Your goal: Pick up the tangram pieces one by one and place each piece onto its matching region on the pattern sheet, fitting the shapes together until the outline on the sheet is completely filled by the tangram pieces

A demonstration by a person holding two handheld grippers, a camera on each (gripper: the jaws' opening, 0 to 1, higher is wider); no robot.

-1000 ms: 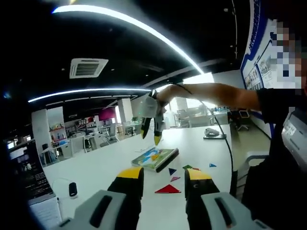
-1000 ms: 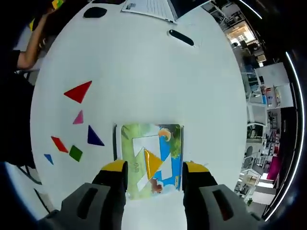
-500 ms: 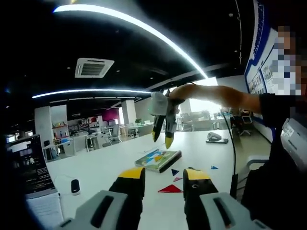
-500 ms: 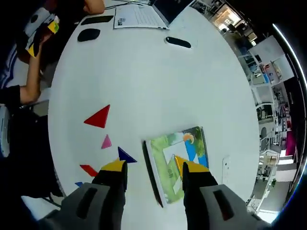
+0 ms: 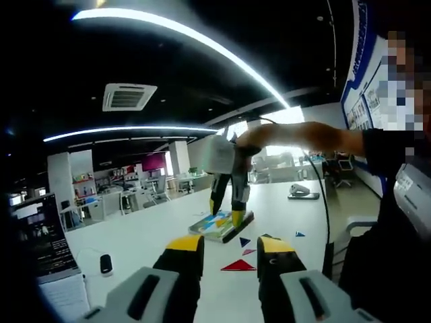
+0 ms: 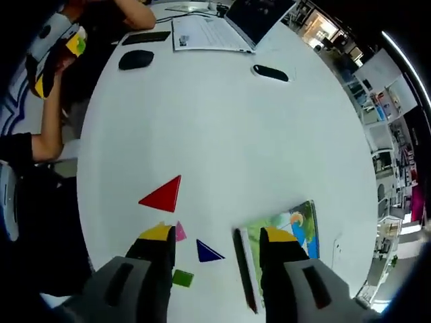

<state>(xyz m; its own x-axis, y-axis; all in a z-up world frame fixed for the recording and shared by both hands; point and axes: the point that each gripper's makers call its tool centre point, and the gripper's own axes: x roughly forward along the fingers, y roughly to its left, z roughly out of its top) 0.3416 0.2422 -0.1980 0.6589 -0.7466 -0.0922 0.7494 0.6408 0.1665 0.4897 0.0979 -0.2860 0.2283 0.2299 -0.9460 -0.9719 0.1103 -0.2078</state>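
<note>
While the right gripper (image 6: pixel 211 237) is hanging spread and empty above the white worktop (image 6: pixel 222 121), its own jaws are hiding part of the pattern sheet (image 6: pixel 296 225) and the pink piece (image 6: pixel 180 232). The sheet is lying near the worktop's right edge, with broad bare surface stretching far and left toward a laptop (image 6: pixel 232 23), a mouse (image 6: pixel 137 59) and a dark flat object (image 6: pixel 271 73). Just left of the sheet are sitting the red triangle (image 6: pixel 162 195), blue triangle (image 6: pixel 208 252) and green piece (image 6: pixel 182 277).

From the left gripper view, the left gripper (image 5: pixel 225 247) is also standing spread and empty, low over the worktop. Beyond it the right gripper (image 5: pixel 227 214) is hovering over the sheet (image 5: pixel 221 225), with the red triangle (image 5: pixel 237 265) nearest. The smaller pieces are proving hard to make out there.
</note>
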